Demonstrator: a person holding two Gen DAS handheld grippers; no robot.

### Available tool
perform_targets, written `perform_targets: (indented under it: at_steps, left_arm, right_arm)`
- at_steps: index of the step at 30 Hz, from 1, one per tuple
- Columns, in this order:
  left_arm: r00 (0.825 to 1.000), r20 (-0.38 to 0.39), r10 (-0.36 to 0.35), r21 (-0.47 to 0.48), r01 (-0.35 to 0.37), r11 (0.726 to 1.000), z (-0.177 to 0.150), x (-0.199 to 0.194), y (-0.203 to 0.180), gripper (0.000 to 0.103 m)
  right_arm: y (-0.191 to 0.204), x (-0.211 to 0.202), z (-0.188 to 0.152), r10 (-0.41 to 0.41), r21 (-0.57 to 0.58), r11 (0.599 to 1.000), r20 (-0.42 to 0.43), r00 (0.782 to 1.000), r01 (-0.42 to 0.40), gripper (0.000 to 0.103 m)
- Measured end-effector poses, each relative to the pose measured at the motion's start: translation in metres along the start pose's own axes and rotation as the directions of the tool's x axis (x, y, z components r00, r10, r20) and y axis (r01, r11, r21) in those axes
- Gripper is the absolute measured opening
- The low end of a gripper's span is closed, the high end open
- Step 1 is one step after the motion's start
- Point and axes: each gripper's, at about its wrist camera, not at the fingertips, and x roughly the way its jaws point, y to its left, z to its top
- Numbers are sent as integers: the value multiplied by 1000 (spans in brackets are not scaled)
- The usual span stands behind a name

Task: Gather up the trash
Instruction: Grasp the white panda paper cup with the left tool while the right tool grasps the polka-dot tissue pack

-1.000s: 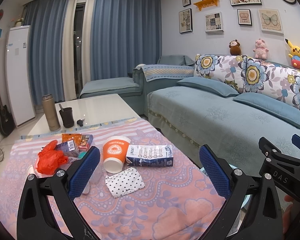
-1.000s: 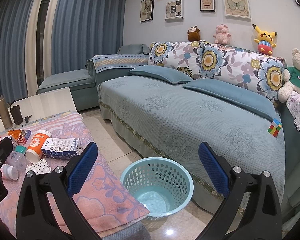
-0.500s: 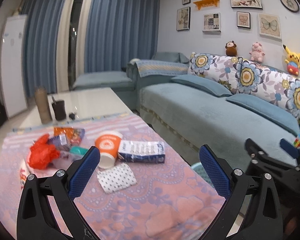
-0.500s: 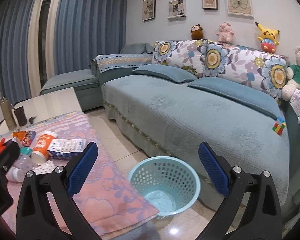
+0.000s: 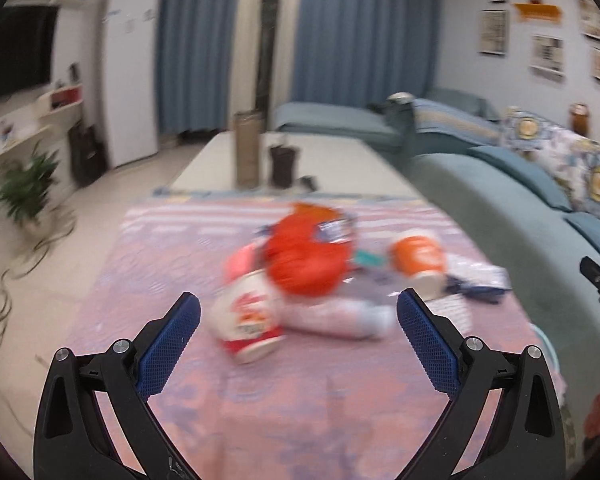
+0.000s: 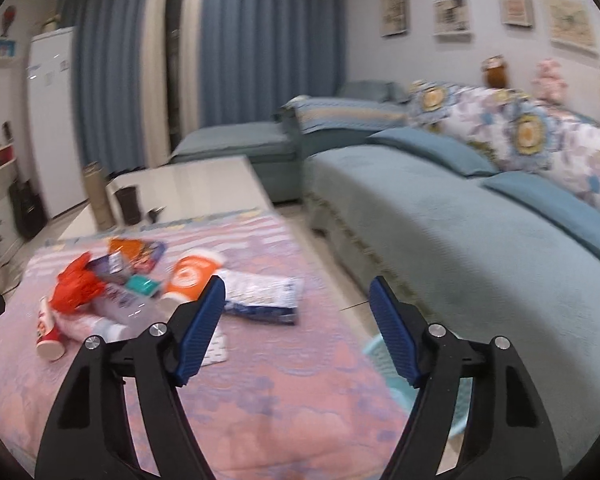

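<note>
The left claw (image 5: 298,320) hangs with its blue pads spread wide and nothing between them, low in the frame above a pink patterned cloth (image 5: 284,400) covering the table. Just beyond its tips, at the centre of the blurred left wrist view, lies the trash: a red-and-white cup (image 5: 248,324) on its side, a crumpled red bag (image 5: 304,264) above it, a clear plastic bottle (image 5: 336,316) beside it, and an orange cup (image 5: 418,256) to the right.

The right claw (image 6: 296,312) is closing, its pads partly drawn in and gripping nothing. Behind its left pad rest the orange cup (image 6: 190,276) and a blue-and-white carton (image 6: 260,296), with the red bag (image 6: 76,288) at the frame's left. A light blue basket (image 6: 460,396) peeks out at lower right, behind the right finger, on the floor beside the teal sofa (image 6: 480,248).
</note>
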Motion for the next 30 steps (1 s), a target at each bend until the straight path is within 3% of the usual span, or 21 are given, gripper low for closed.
perform_targets:
  at_steps: [2,5,9,13,17,26,30]
  left_arm:
    - [999,-35,6,-28,-7,1000,-3,14,16,95]
    - [996,-74,-42,-88,36,996,-8,34,31,95]
    - [989,-132,-64,-128,47,991,-16,65,40,93]
    - [984,-175,-38,-166,8,986,-18,91,46,92]
    - [976,-218,-4,-190,-38,981,-22,110,57,84]
    - [955,-281,-92,-256,18,967,-34,140,63,68]
    - [960,-265,-95,-261,24,965,-36,140,64,64]
  right_arm:
    - [12,25,-1,80,-15,997,-57,995,-81,69]
    - [25,59,-8,154,-26,987,-140,978,-159,69]
    - [35,84,-24,171,-64,980,-200,965,-187,69]
    - [43,100,-36,183,-86,974,-242,953,-209,69]
    - [48,116,-44,216,-77,966,-287,933,-248,71]
    - [72,143,-55,245,-102,948,-369,897,-301,90]
    - [84,153,-56,218,-126,949,-399,891,-289,91]
